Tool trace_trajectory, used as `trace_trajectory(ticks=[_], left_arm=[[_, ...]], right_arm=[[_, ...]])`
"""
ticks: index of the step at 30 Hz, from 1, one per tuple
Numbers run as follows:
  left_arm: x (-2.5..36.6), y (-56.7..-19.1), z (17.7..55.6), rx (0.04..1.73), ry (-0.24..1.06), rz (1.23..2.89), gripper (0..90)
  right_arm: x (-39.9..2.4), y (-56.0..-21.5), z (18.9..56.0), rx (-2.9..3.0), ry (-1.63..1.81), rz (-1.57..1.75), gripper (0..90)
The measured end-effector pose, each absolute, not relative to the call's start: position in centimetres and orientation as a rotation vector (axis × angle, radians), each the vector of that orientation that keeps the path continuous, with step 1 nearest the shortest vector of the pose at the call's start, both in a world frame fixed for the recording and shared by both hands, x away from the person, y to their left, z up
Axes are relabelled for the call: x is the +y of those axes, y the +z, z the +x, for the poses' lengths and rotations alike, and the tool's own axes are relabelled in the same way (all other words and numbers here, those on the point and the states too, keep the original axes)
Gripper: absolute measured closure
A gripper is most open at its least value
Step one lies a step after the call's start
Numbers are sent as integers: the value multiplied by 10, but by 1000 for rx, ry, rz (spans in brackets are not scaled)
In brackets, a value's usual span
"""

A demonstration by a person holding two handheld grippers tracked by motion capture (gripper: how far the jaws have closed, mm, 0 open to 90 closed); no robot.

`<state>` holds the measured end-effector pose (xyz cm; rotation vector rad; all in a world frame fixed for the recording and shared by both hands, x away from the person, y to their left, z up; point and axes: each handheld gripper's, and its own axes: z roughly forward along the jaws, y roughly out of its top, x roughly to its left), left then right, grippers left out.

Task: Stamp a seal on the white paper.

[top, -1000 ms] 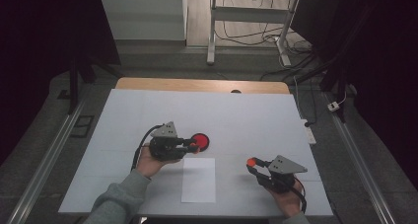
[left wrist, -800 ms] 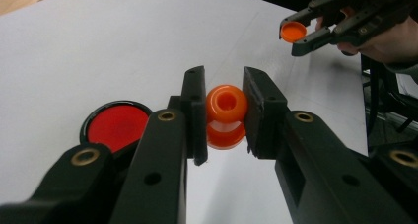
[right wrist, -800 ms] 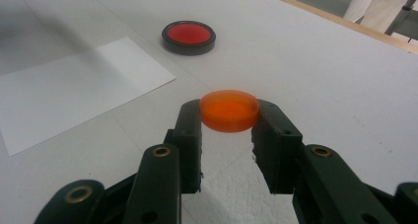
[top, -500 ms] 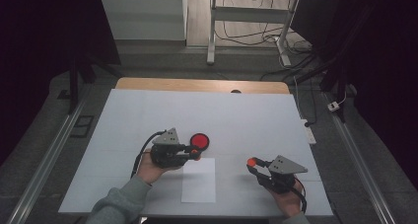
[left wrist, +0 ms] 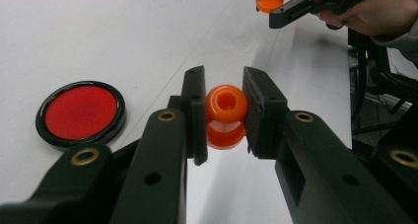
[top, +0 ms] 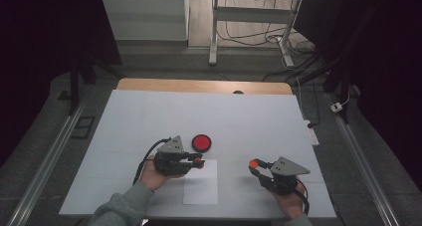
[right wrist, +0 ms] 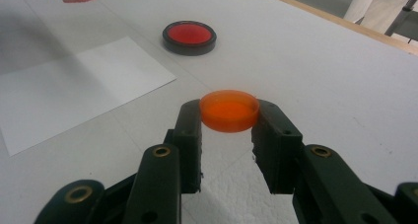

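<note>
Currently mid-task on the white table [top: 149,116]: both hands are up off the surface, each gripper loaded. Largest first. The sheet of paper [top: 201,183] lies flat near my edge, between my two hands. Just beyond it sits the red disc [top: 201,143] in its black rim, untouched, flat on the table.

My left gripper [top: 198,161] is clamped on the small orange bottle [left wrist: 226,116], jaws pressing on its sides, its open mouth towards the camera. It hangs over the top left corner of the paper, near the disc.

My right gripper [top: 255,164] is pinching the orange cap [right wrist: 229,110] by its rim, hollow side up, held above the table to the right of the paper, well apart from the bottle.

My read: the cap is off and the two parts are separated, so the step in hand is either setting them down or rejoining them. Can't tell which.

If rejoining: flip the cap hollow side towards the bottle mouth, line up the axes, then close the gap slowly. Keep both grips firm; the cap hold is shallow.
</note>
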<state>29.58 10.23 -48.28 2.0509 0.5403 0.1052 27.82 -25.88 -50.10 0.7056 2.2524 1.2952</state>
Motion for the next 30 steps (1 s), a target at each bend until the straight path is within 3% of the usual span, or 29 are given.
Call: trace_trajectory(ticks=[30], left_arm=[[87,-515,297,568,97,2170,721]], right_arm=[[-258,-502,279,2259,1292,705,643]])
